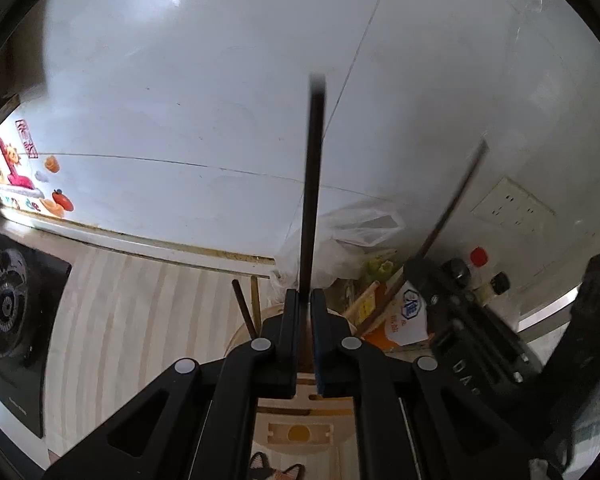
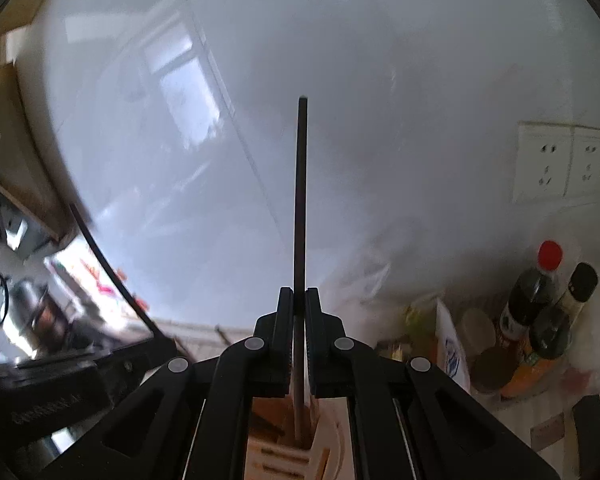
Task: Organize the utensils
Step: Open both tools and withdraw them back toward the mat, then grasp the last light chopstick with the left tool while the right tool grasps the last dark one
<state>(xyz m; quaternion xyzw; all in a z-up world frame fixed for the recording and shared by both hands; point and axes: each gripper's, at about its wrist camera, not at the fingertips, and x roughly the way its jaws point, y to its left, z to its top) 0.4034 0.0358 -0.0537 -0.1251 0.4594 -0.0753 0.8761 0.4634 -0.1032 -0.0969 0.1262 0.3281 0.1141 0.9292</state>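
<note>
Left tongs (image 1: 305, 300) are clenched on a dark chopstick (image 1: 312, 184), which stands upright between the pads and projects well above the fingertips. Right tongs (image 2: 299, 300) are clenched on a second dark chopstick (image 2: 300, 200), likewise upright; its lower end reaches down into a pale wooden utensil holder (image 2: 284, 452) directly below the tongs. In the left wrist view, the same holder (image 1: 300, 432) sits on the striped desk (image 1: 140, 320) beneath the left tongs, with two more sticks (image 1: 246, 312) standing in it. A black stove burner (image 1: 4, 304) lies far left. Beyond, a plastic bag (image 1: 352, 236) rests against the white tiled wall (image 1: 220, 100). Sauce bottles (image 2: 540, 300) stand at right, below wall sockets (image 2: 560, 160).
</note>
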